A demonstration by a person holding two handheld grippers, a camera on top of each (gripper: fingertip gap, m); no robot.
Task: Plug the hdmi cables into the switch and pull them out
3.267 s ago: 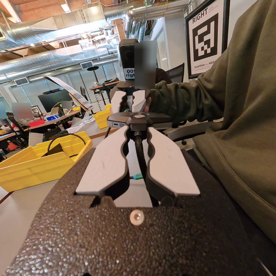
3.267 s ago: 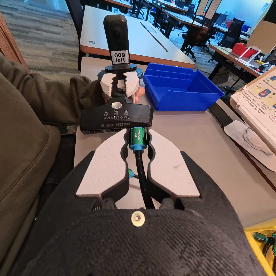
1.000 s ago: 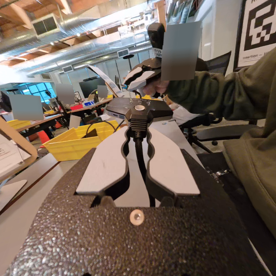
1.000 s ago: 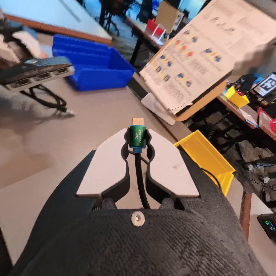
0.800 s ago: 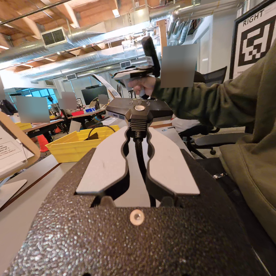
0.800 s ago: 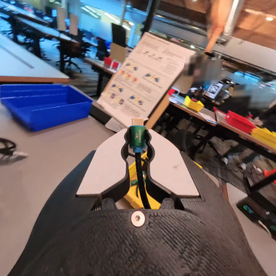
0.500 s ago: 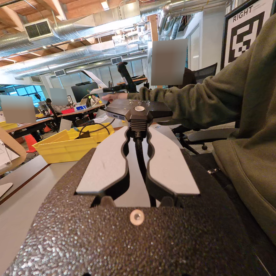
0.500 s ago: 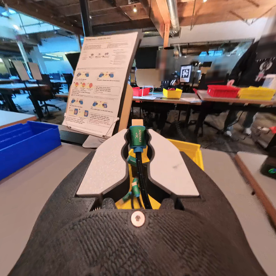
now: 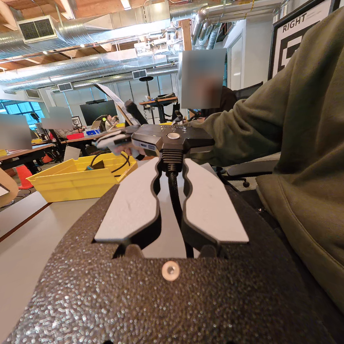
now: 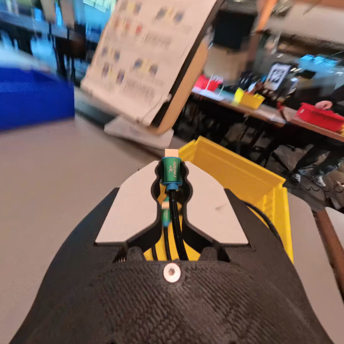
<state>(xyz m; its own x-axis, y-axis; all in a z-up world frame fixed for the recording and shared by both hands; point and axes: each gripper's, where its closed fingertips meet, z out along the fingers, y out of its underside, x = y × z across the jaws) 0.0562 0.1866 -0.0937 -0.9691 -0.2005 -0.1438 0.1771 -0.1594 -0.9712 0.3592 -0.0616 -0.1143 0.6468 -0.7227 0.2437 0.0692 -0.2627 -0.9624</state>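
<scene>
My left tool is pinched on the ribbed neck of the switch's own black cord, which runs back between the two fingers. The black switch sits just past the fingertips, held up off the tabletop, its round button facing up and its ports facing away from me. Beyond the switch, to its left, my right tool reaches out over the yellow bin, blurred, with my green sleeve running behind the switch.

My right tool is clamped on a green plug with its bare metal tip sticking out past the fingertips, touching nothing. Its black braided cable drops back between the fingers. Right under that tool is the yellow bin, where a second green plug and more black cable lie. Past the bin, a tilted board with a printed sheet stands on the tabletop, and a blue bin sits further left of it, all of it blurred.
</scene>
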